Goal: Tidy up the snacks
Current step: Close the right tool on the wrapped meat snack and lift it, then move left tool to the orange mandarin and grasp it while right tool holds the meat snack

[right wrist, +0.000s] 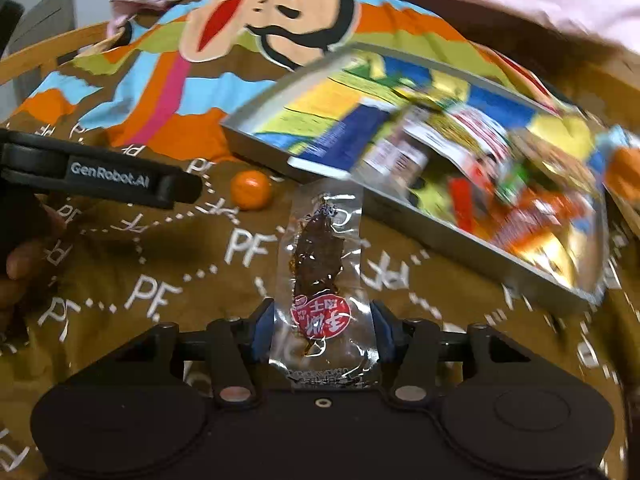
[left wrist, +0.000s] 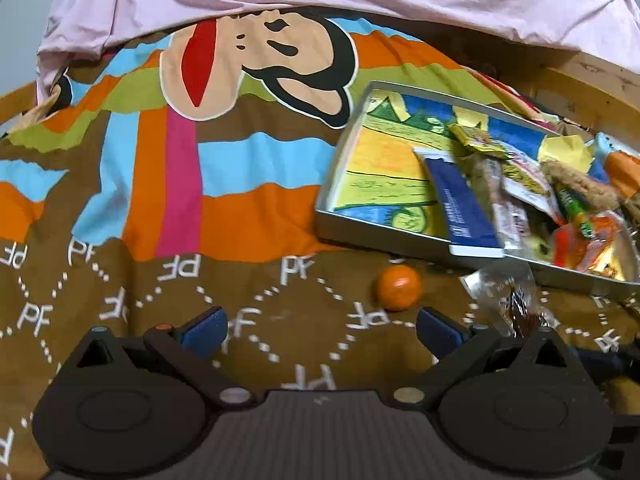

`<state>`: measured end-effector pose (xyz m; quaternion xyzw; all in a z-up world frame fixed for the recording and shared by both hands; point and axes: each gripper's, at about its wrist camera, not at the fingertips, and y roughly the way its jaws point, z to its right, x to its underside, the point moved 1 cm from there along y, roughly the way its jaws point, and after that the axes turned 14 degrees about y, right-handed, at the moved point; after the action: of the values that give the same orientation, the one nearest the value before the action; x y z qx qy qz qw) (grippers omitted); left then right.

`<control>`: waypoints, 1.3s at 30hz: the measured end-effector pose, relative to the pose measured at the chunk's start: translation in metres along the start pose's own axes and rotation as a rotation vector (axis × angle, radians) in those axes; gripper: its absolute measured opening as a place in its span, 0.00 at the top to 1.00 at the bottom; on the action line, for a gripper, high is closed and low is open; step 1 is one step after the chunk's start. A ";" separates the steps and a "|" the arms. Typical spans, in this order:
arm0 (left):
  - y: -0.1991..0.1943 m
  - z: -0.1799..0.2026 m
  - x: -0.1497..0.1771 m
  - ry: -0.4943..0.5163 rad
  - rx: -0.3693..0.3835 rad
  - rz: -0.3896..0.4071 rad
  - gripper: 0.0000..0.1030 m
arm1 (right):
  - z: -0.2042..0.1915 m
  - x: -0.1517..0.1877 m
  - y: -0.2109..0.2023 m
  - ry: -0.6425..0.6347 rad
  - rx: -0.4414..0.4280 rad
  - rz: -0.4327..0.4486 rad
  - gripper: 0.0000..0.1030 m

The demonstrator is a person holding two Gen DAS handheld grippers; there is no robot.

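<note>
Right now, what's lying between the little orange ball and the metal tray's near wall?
Only bare brown patterned bedspread. In the left wrist view the orange ball sits just short of the tray wall, nothing between them; the right wrist view agrees.

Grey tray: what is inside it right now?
The grey tray holds a heap of snack packets at its right end, including a blue packet overhanging its front wall. Its left end shows a colourful printed floor. What lies beneath the heap is covered.
</note>
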<state>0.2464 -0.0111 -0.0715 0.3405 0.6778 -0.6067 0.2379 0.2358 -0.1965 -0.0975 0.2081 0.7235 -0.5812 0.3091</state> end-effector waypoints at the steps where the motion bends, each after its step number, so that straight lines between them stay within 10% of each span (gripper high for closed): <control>1: -0.002 0.004 0.000 -0.001 -0.001 -0.004 0.00 | 0.004 0.002 -0.004 0.018 0.002 -0.003 0.49; 20: 0.012 0.020 -0.001 0.031 -0.187 -0.040 0.00 | 0.019 0.022 -0.034 0.078 0.019 0.002 0.49; 39: 0.043 0.027 -0.016 0.137 -0.120 0.048 0.00 | 0.021 0.007 -0.004 0.112 -0.010 0.123 0.49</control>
<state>0.2864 -0.0391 -0.0920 0.3826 0.7191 -0.5345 0.2254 0.2329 -0.2178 -0.1024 0.2824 0.7284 -0.5449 0.3044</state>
